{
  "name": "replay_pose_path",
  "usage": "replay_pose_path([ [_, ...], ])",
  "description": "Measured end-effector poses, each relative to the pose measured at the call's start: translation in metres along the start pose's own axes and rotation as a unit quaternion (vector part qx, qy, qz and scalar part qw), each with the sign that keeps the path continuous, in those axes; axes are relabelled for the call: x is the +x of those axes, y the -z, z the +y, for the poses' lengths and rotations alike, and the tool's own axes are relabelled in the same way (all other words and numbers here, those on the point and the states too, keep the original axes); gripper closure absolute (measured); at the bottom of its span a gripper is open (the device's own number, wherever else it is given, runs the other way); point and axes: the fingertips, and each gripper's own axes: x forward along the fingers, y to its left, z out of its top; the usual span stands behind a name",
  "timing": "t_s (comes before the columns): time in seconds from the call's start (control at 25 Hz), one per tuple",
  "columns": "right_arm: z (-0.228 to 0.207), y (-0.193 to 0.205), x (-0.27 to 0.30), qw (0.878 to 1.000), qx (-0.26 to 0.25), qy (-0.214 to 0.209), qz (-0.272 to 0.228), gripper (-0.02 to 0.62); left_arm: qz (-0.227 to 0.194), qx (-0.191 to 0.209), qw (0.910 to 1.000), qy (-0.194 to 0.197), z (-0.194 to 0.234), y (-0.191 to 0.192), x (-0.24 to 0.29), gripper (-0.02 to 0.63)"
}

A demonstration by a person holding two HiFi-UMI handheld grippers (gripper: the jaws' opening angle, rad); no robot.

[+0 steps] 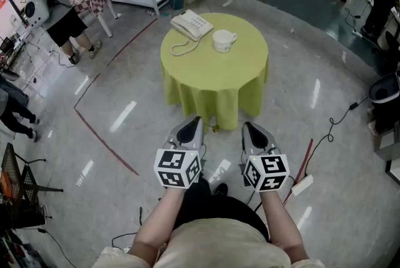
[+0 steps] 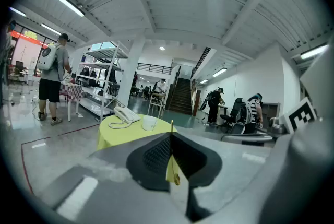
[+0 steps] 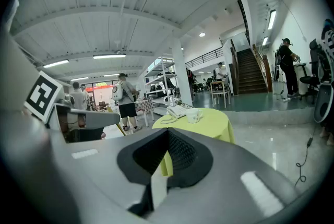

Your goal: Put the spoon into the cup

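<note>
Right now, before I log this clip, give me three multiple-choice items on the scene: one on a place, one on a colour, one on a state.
1. In the head view, where is the cup?
A. On the floor
B. On the table, right of the telephone
C. On the chair

2. What colour is the tablecloth?
A. Red
B. Blue
C. Yellow-green

3. How do the jaws of the left gripper and the right gripper stand?
A. Both together, holding nothing
B. Left shut on a spoon
C. Both wide apart

Answers: 1 B, as the cup stands beside the telephone on the round table; 2 C, as the cloth shows yellow-green in every view; 3 A, as each gripper view shows its jaws closed with nothing between them, short of the table.
</note>
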Motion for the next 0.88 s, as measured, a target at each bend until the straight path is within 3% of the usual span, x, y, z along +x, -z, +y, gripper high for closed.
replay_pose_path([
  [0.88,-0.018,-0.014,0.004,1.000,0.015,0.005,-0.016,0.594,-0.005,-0.010,0.9998,-0.013,0.010,-0.010,0.020,0.601],
])
